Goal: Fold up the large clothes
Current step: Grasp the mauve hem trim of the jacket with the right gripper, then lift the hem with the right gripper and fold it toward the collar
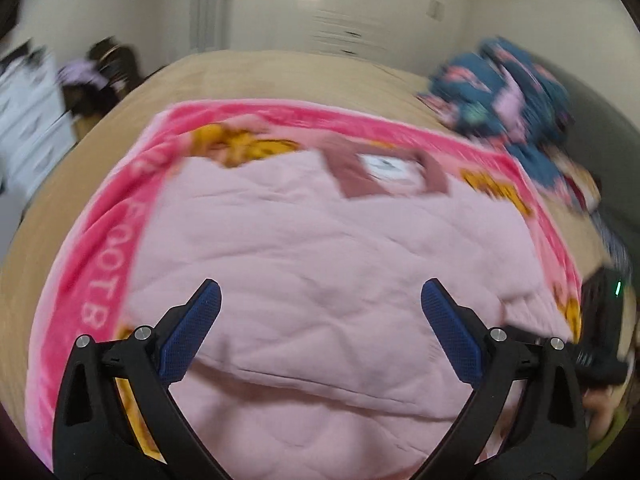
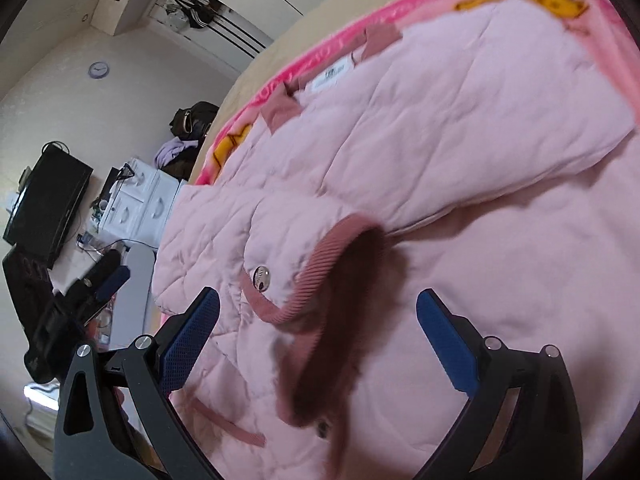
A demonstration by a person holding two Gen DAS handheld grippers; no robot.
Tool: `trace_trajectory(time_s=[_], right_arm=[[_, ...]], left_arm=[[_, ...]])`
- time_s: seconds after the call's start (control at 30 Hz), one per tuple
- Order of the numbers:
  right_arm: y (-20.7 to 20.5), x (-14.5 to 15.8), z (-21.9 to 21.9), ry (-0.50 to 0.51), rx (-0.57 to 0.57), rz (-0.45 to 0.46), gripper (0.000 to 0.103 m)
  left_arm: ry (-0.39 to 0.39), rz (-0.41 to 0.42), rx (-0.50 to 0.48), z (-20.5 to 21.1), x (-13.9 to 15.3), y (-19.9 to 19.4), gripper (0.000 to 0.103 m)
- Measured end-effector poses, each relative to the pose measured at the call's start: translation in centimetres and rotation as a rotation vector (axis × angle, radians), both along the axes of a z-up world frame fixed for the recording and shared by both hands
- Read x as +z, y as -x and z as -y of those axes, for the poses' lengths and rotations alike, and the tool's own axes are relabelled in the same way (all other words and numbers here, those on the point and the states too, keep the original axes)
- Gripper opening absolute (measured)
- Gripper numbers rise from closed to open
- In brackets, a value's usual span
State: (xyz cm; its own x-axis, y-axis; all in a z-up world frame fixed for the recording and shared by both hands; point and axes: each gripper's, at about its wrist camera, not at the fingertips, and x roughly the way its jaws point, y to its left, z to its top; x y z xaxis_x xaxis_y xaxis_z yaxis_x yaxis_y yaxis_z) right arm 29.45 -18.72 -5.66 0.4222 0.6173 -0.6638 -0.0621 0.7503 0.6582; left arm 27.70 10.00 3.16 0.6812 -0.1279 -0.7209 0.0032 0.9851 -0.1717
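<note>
Pink jacket [image 1: 320, 272] inside blanket's [image 1: 100, 280] edges

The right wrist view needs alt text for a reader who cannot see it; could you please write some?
A pink quilted jacket lies spread on a bright pink blanket on a bed, its ribbed cuff with a metal snap just ahead of the open right gripper. A dresser and wall clock stand behind.

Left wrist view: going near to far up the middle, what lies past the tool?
Open left tool → pink quilted jacket → its white neck label → pink blanket border → tan bed cover → far wall.
</note>
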Motion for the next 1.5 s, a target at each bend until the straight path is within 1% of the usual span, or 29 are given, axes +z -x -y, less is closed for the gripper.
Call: trace_trajectory(time_s=[0.1,0.23,0.3,0.4,0.43,0.5,0.53,0.57,0.6,0.7,0.77,0.83,0.9,0.93,1.03,1.17,1.23,1.33,1.5], right_arm=[[-0.5,-0.9,-0.9,-0.041,-0.015,-0.043,0.099],[-0.9,-1.0,-1.1,-0.069,-0.059,-0.042,0.099],[-0.9,-1.1,-1.2,-0.077,-0.068,-0.036,0.099],[-1.2,-1.1,-1.3,-0.085,-0.062,-0.012,0.097],[-1.2,-1.1,-1.5,-0.083,-0.056,-0.001,0.094],[-1.2,-0.9,-1.8,-0.050,-0.042,0.020,0.063],[-1.2,-0.9,-1.9,-0.061,-0.026,0.029,0.054],[-1.1,-0.9,-2.1,-0.073,-0.019,0.032,0.041],[-1.0,-0.7,-2.2,-0.066,-0.017,0.044,0.038],[-0.3,0.8,-2.8,-0.012,0.002,0.132,0.029],[0.2,2.2,-3.4,0.015,0.024,0.205,0.025],[0.7,4.6,-4.0,0.071,0.053,0.302,0.025],[0.6,6.7,-4.6,0.119,0.086,0.371,0.024],[0.5,8.4,-5.0,0.153,0.108,0.419,0.024],[-0.3,12.0,-5.0,0.183,0.135,0.512,0.023],[-1.2,15.9,-4.2,0.220,0.117,0.612,0.022],[-2.1,17.4,-3.2,0.234,0.086,0.638,0.022],[-3.3,18.3,-1.5,0.265,0.041,0.657,0.022],[-4.8,17.7,0.6,0.300,0.007,0.640,0.022]], left_arm=[[0.076,0.015,0.078,-3.5,0.7,0.1,0.094],[0.166,0.040,0.155,-6.9,1.2,0.5,0.094],[0.197,0.045,0.173,-7.9,1.2,0.5,0.094],[0.220,0.043,0.201,-9.0,1.0,0.3,0.094],[0.231,0.043,0.208,-9.3,1.0,0.3,0.094],[0.252,0.044,0.218,-10.1,0.9,0.2,0.094],[0.260,0.046,0.225,-10.4,0.9,0.2,0.094],[0.266,0.048,0.235,-10.7,0.9,0.2,0.094],[0.270,0.049,0.244,-11.0,0.9,0.3,0.094],[0.281,0.051,0.268,-11.9,0.6,0.7,0.094],[0.289,0.045,0.296,-12.6,0.4,0.9,0.094],[0.302,0.045,0.311,-13.2,0.4,1.2,0.094],[0.318,0.050,0.325,-13.7,0.4,1.3,0.094],[0.323,0.051,0.328,-13.9,0.4,1.3,0.094],[0.330,0.045,0.333,-14.0,0.2,1.1,0.094],[0.317,0.031,0.335,-13.8,0.0,0.8,0.094],[0.318,0.026,0.327,-13.7,-0.1,0.5,0.094],[0.304,0.022,0.317,-13.2,-0.1,0.1,0.094],[0.282,0.007,0.291,-12.0,-0.7,-0.8,0.094]])
